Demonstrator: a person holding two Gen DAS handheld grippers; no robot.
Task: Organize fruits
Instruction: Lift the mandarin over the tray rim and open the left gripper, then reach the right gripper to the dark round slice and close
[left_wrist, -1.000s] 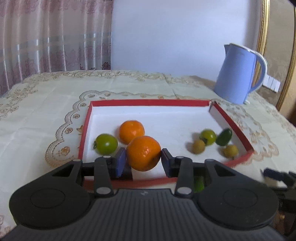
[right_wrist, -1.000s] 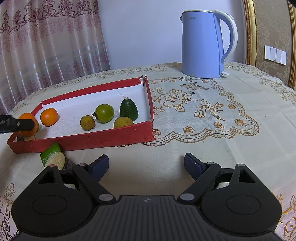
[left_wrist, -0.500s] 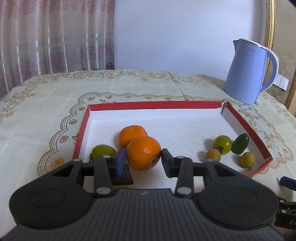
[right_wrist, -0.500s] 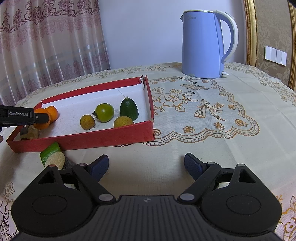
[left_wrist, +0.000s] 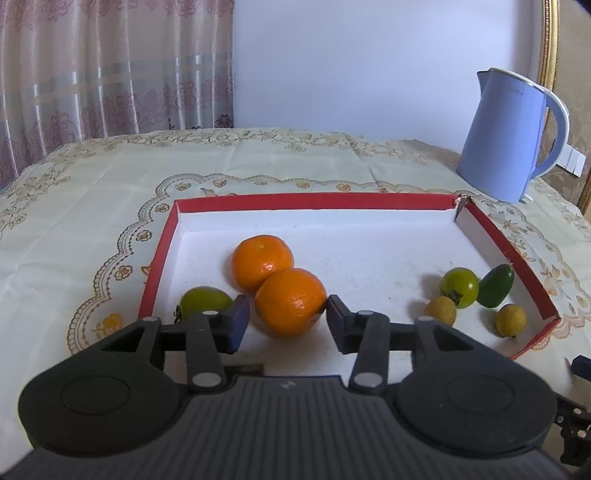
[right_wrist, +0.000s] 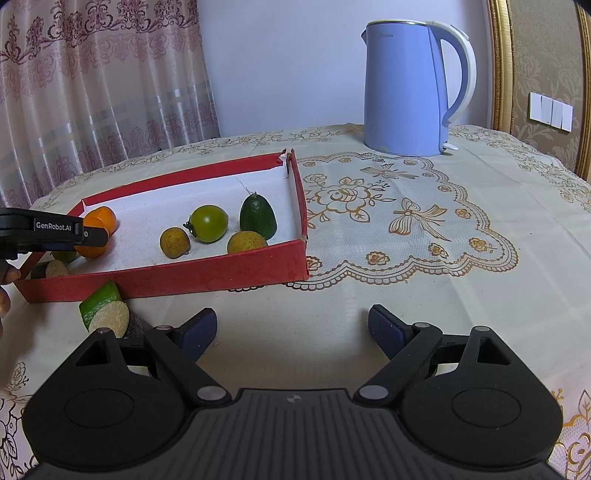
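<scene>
Nearest in the right wrist view, the right hand-held gripper (right_wrist: 291, 325) hangs over bare tablecloth with its blue pads spread wide and nothing between them. Just left of its left finger, a cut green fruit piece (right_wrist: 104, 311) with a pale sliced face lies on the counter (right_wrist: 406, 258), outside the red tray (right_wrist: 184, 277) and close to its front wall.

In the left wrist view, the left hand-held gripper (left_wrist: 288, 319) reaches over the tray's near edge. Its jaws have just been opening: the near orange (left_wrist: 290, 302) sits on the white tray floor between the pads, with a clear gap at the left pad; the right pad looks to be at or just off the skin, and I cannot tell whether it touches. The fruit is let go, not gripped.

Touching that orange from behind is a second orange (left_wrist: 263, 261). A green tomato-like fruit (left_wrist: 205, 301) lies just left of the left finger, partly hidden by it.

Toward the tray's right end sits a separate cluster: two small yellow-brown round fruits (left_wrist: 440, 311), a green tomato with a dark stem (left_wrist: 459, 287), and a dark green oval fruit (left_wrist: 496, 286) by the right wall.

Beyond the tray, a blue electric kettle (right_wrist: 410, 88) stands on the embroidered cloth, with a patterned curtain (right_wrist: 92, 92) behind.
</scene>
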